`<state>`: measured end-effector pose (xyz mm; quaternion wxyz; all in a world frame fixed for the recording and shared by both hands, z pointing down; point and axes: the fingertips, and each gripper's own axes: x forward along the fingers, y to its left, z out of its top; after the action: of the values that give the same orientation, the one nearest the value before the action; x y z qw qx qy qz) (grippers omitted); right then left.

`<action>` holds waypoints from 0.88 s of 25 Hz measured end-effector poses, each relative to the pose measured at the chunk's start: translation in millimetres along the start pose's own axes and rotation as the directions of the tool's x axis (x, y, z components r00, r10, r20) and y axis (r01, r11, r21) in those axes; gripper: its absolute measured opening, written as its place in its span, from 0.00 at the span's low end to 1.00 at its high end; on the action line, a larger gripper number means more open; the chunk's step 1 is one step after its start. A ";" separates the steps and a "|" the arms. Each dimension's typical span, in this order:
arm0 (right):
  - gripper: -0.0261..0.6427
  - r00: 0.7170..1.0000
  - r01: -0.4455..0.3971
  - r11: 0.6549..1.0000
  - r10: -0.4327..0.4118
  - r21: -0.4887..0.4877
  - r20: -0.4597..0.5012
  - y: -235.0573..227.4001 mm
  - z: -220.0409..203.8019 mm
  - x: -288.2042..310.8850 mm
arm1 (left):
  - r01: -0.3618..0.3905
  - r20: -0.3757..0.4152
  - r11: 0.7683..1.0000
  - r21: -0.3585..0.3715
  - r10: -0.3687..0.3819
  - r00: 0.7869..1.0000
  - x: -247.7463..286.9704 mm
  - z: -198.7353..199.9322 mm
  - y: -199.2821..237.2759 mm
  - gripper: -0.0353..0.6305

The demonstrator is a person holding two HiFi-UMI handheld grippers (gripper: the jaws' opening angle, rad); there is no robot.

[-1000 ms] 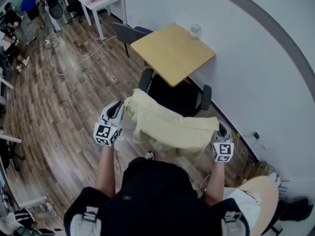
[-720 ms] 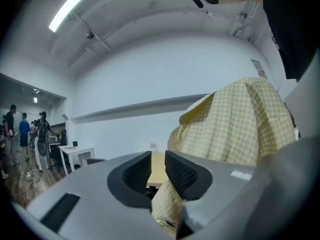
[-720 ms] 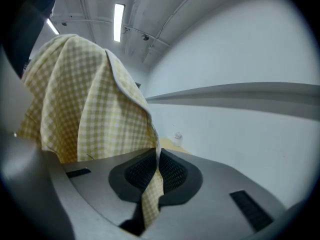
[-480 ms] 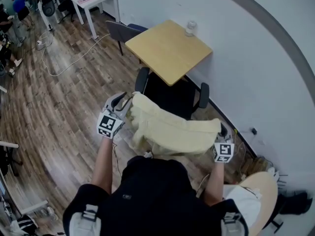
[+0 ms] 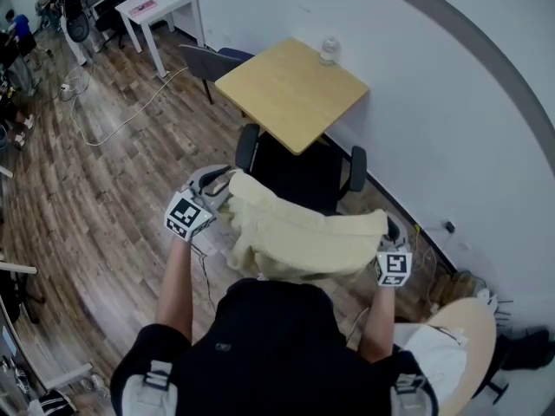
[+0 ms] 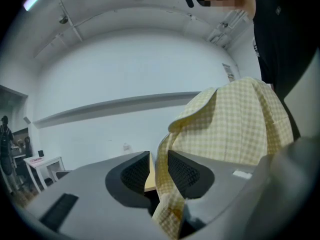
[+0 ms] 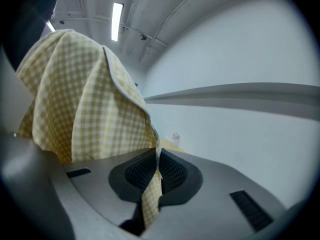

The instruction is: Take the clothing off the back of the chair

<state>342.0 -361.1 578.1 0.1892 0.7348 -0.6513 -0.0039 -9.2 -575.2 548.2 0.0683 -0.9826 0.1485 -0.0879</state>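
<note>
While the yellow checked shirt [image 5: 299, 237] stretches between the two grippers, it hangs over the place where the back of the black chair [image 5: 303, 176] should be, on the person's side of the seat. Whether it still touches that back I cannot tell, because the cloth covers it. Its long axis runs side to side, from the left gripper [image 5: 212, 180] at its upper left end down to the right gripper [image 5: 392, 232] at its lower right end.

The right gripper is clenched on the shirt, with a fold of checked cloth pinched flat between its pads. The left gripper's jaws have just been opening. The hem still passes between them and lies along one pad, but a gap shows at the other pad, so this end is released rather than gripped.

I judge that the coming move depends on the right gripper, which alone has a hold. The bulk of the shirt lies to its left, toward the released side, and will likely sag there.

There is one shirt and two grippers. The chair under the shirt has two armrests [image 5: 358, 167]. Beyond it stands one wooden worktop [image 5: 290, 89] carrying one jar [image 5: 328, 50]. A second chair [image 5: 208, 59] sits behind the worktop, and one white table [image 5: 160, 7] stands farther off.
</note>
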 end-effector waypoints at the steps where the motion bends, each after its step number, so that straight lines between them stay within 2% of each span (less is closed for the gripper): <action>1: 0.05 1.000 0.002 1.000 -0.002 0.000 -0.002 -0.3 0.2 0.6 | 0.019 -0.006 1.000 0.010 -0.019 1.000 2.5 1.8 -1.4 0.22; 4: 0.05 1.000 0.001 1.000 -0.001 0.002 0.004 0.7 1.9 1.8 | 0.061 -0.014 0.998 0.030 -0.061 0.998 7.8 5.6 -6.2 0.20; 6: 0.05 1.000 -0.002 1.000 0.002 0.014 -0.015 1.9 -4.0 0.1 | 0.073 -0.015 0.997 0.023 -0.073 0.997 8.7 4.9 -9.9 0.13; 7: 0.05 1.000 -0.002 1.000 0.003 0.018 -0.023 2.2 -6.7 -0.7 | 0.076 -0.013 0.997 0.018 -0.076 0.997 8.4 4.3 -11.3 0.07; 10: 0.05 1.000 -0.006 1.000 0.006 0.009 -0.009 2.3 -3.6 -0.4 | 0.056 0.004 0.998 0.016 -0.056 0.998 4.8 6.0 -10.1 0.07; 15: 0.05 1.000 -0.008 1.000 0.008 0.002 -0.012 0.0 -7.3 -1.7 | -0.092 0.056 0.996 -0.001 0.092 0.994 -7.8 15.7 6.5 0.06; 19: 0.05 1.000 -0.003 1.000 0.003 0.017 -0.007 -0.1 -8.6 -3.9 | -0.215 0.031 0.977 0.009 0.214 0.976 -23.6 19.8 12.3 0.06; 22: 0.05 1.000 -0.003 1.000 0.003 0.024 0.009 -2.3 -6.4 -8.9 | -0.296 0.025 0.954 0.033 0.296 0.955 -36.8 22.3 11.7 0.06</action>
<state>344.5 -350.6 581.3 0.1774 0.7361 -0.6532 0.0008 -42.8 -572.7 519.0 0.1000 -0.9487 0.2917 -0.0699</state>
